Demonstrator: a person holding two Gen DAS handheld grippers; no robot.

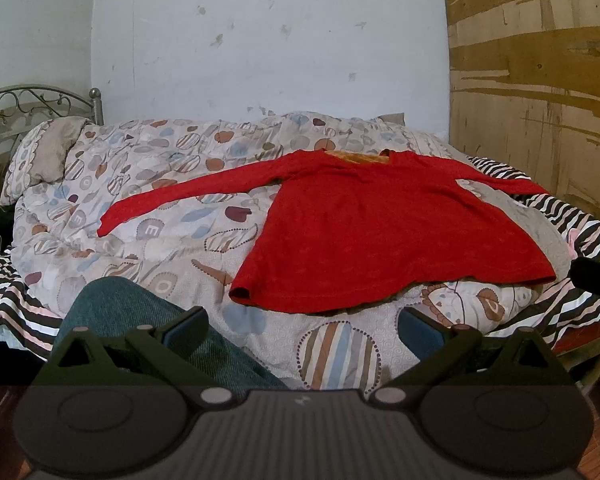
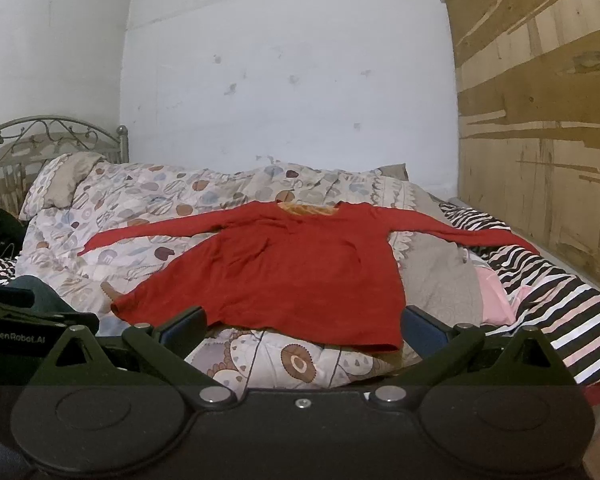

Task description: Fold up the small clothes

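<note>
A small red long-sleeved top (image 1: 384, 228) lies flat on the patterned quilt (image 1: 160, 184), neck towards the wall, both sleeves spread out sideways. It also shows in the right wrist view (image 2: 292, 272). My left gripper (image 1: 302, 326) is open and empty, hovering in front of the top's hem, left of its middle. My right gripper (image 2: 302, 324) is open and empty, just before the hem, its fingers level with the hem's two ends. The other gripper's body shows at the right edge of the left view (image 1: 596, 276) and the left edge of the right view (image 2: 16, 320).
The bed has a striped sheet (image 2: 560, 300), a pillow (image 2: 60, 180) and a metal headboard (image 2: 40, 136) at left. A grey cloth (image 2: 440, 280) and a pink cloth (image 2: 496, 292) lie right of the top. A wooden panel (image 2: 540, 140) stands at right. A green-clad leg (image 1: 140, 312) is at lower left.
</note>
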